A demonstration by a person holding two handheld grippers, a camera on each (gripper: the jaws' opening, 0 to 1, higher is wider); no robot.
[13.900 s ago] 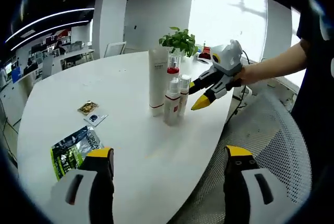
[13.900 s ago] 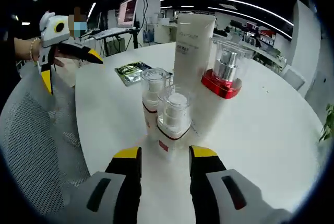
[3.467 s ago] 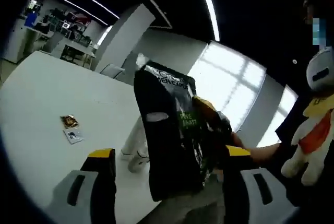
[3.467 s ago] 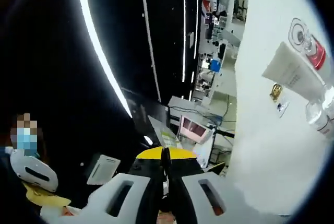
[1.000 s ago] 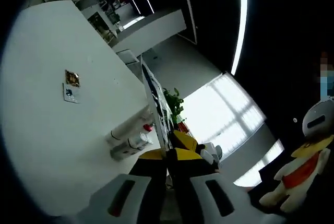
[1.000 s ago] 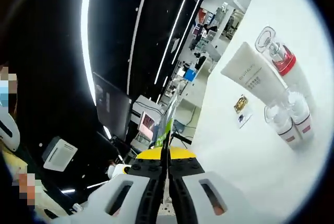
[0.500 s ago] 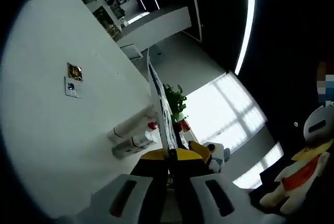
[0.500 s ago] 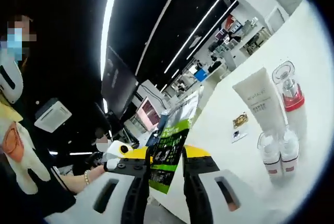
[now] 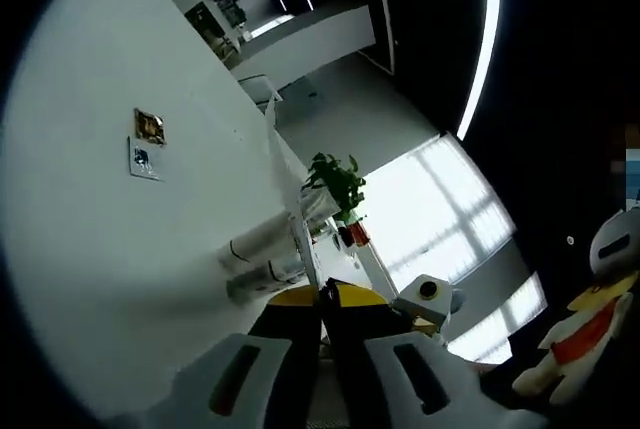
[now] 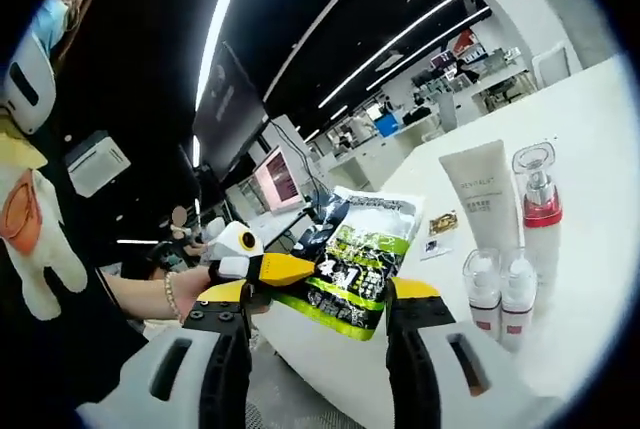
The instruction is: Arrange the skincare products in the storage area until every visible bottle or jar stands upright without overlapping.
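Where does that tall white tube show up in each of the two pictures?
Left gripper view: white tube at lower centre, lying sideways in the picture because the camera is rolled.
Right gripper view: white tube right of centre, past the green pouch, upright beside the red-collared pump bottle.
Shared landmark: the small sachets.

bases of the two small bottles at 3 o'clock in the right gripper view hidden behind the right gripper; lower corner of the green packet covered by the left gripper. print on the two small sachets at 10 o'clock in the left gripper view too small to read; bottles near centre blurred, partly hidden behind a thin edge-on sheet.
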